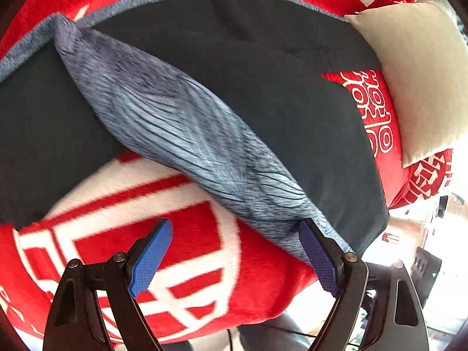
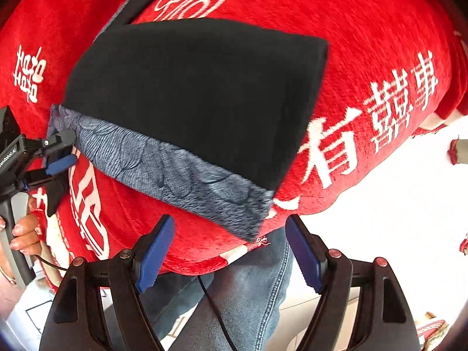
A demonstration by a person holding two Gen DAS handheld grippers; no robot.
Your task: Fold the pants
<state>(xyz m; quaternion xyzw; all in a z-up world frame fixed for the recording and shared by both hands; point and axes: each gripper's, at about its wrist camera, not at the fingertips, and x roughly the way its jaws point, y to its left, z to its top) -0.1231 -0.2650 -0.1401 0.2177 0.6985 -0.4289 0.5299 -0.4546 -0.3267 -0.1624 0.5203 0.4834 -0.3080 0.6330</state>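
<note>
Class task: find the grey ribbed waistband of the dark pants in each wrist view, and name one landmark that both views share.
Left wrist view: the grey ribbed waistband runs diagonally from upper left to the right fingertip of the open left gripper.
Right wrist view: it lies lower left, below the dark pants.
Shared landmark: the red blanket with white characters.

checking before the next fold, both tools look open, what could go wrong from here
1. The grey lining band of the dark pants is turned outward along the near edge; folding now could trap that flip.
2. The right tool is open just short of the pants corner, which overhangs the red blanket edge, so a closing pinch may miss.
3. The left tool may grab the plush blanket too.
</note>
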